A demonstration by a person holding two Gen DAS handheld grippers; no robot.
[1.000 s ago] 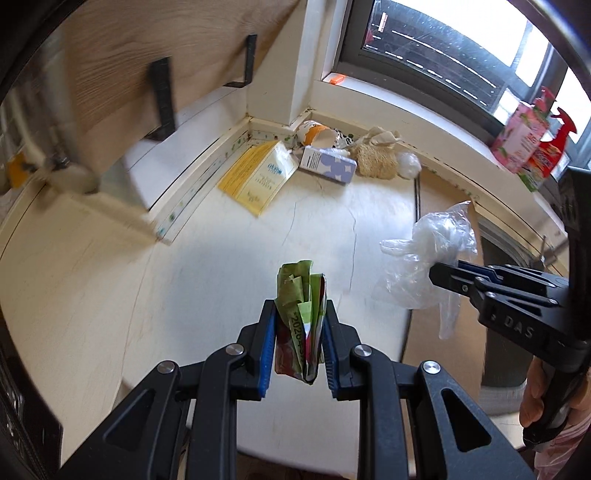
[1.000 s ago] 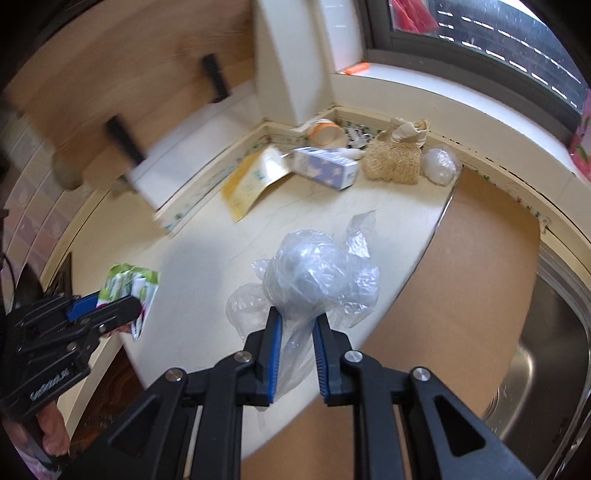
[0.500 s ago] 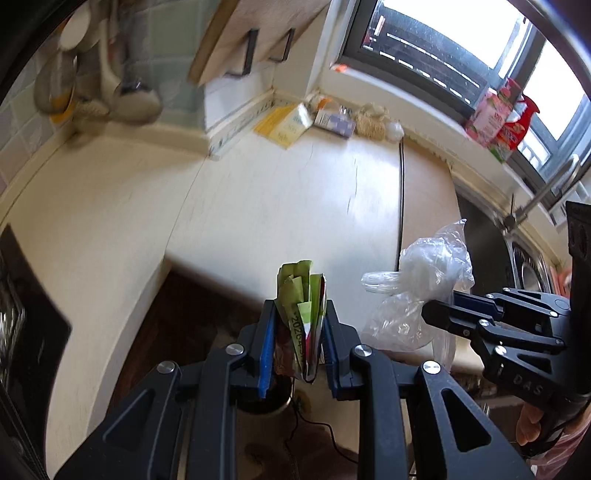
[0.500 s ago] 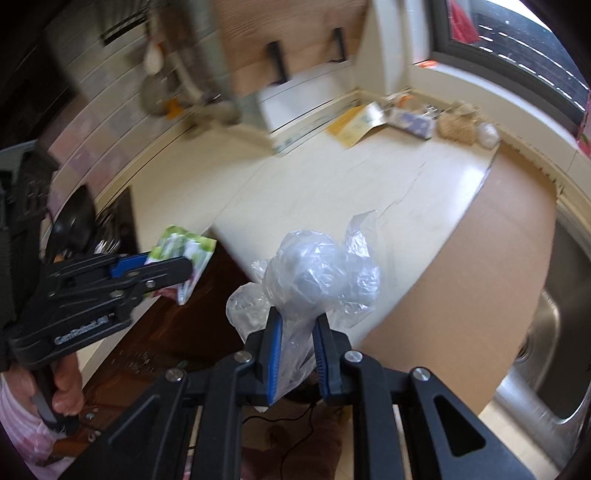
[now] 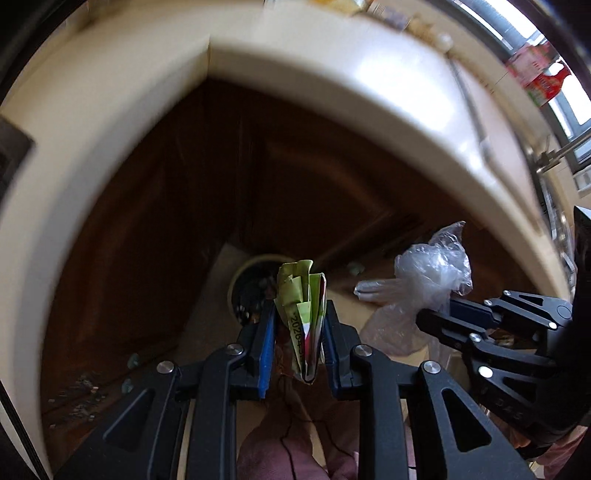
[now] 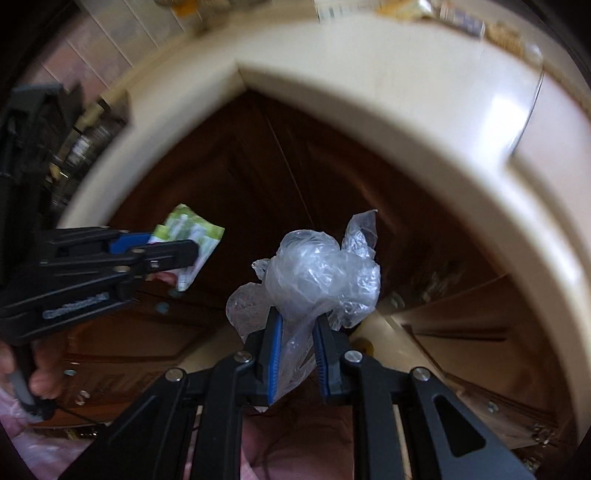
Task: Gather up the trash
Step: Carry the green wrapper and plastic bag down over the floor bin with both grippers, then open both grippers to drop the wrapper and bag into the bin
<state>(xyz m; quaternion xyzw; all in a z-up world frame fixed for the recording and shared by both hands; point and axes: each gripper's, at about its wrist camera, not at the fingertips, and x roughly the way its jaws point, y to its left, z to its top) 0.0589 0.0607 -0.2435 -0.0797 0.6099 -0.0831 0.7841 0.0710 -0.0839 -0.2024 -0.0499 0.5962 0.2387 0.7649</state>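
Observation:
My left gripper (image 5: 297, 314) is shut on a folded green wrapper (image 5: 301, 299) with red print. It points steeply down over a round dark bin (image 5: 251, 288) on the floor below. The same wrapper (image 6: 192, 232) shows at the left of the right wrist view, in the left gripper (image 6: 184, 251). My right gripper (image 6: 297, 325) is shut on a crumpled clear plastic bag (image 6: 317, 273). That bag (image 5: 428, 266) and the right gripper (image 5: 424, 317) appear at the right of the left wrist view, beside the wrapper.
A cream countertop (image 5: 369, 85) arches above both grippers, with dark brown cabinet doors (image 5: 184, 184) below it. Boxes and packets (image 6: 461, 18) lie blurred at the counter's far end. A sink faucet (image 5: 554, 155) is at the right. A hand (image 6: 40, 380) holds the left gripper's handle.
Both grippers have moved off the countertop and down in front of the cabinets, each keeping its grip. The bin on the floor has come into view under the left gripper.

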